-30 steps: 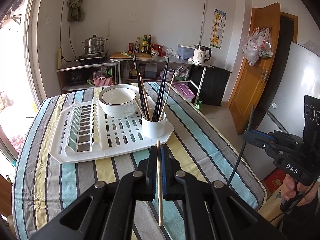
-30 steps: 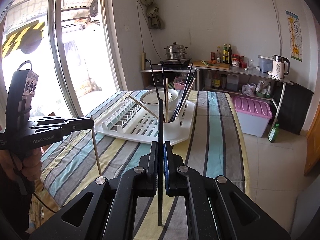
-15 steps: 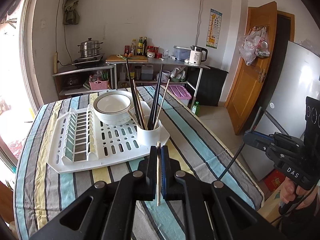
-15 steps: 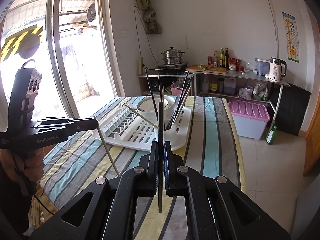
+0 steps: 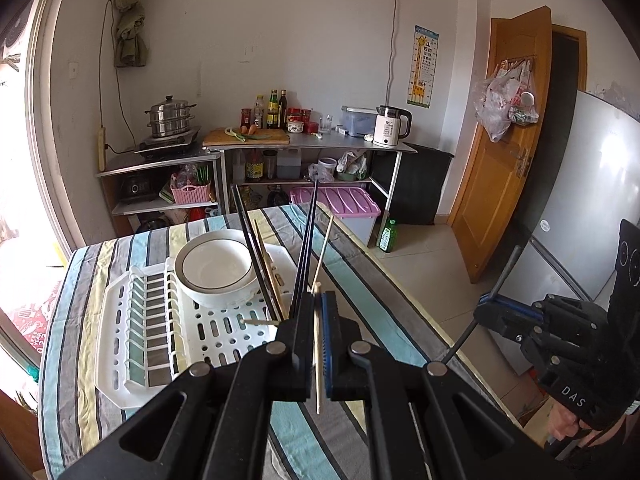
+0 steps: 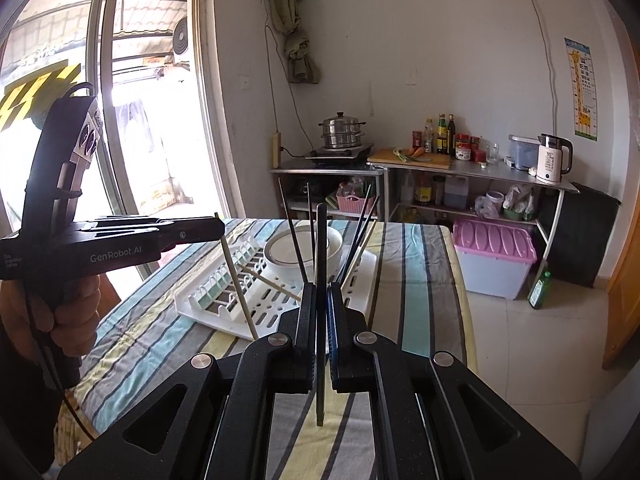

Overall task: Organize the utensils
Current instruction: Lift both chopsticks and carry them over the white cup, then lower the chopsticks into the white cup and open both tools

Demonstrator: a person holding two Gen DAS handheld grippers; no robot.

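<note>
Left claw [image 5: 317, 304] is clamped on a pale wooden chopstick [image 5: 317, 364], held upright above the striped tabletop [image 5: 76, 320]. Right claw [image 6: 321, 300] pinches a dark chopstick [image 6: 321, 248], also upright. Just ahead, a white drying rack [image 5: 120, 344] carries a white bowl [image 5: 214, 266] and a bundle of chopsticks [image 5: 306, 240] standing on end; their holder is hidden behind the claws. One loose stick [image 6: 268, 278] lies on the rack. Bare cloth stretches to the tabletop's right edge, with open floor [image 6: 520, 340] and a pink-lidded storage box [image 6: 494, 246] beyond it.
</note>
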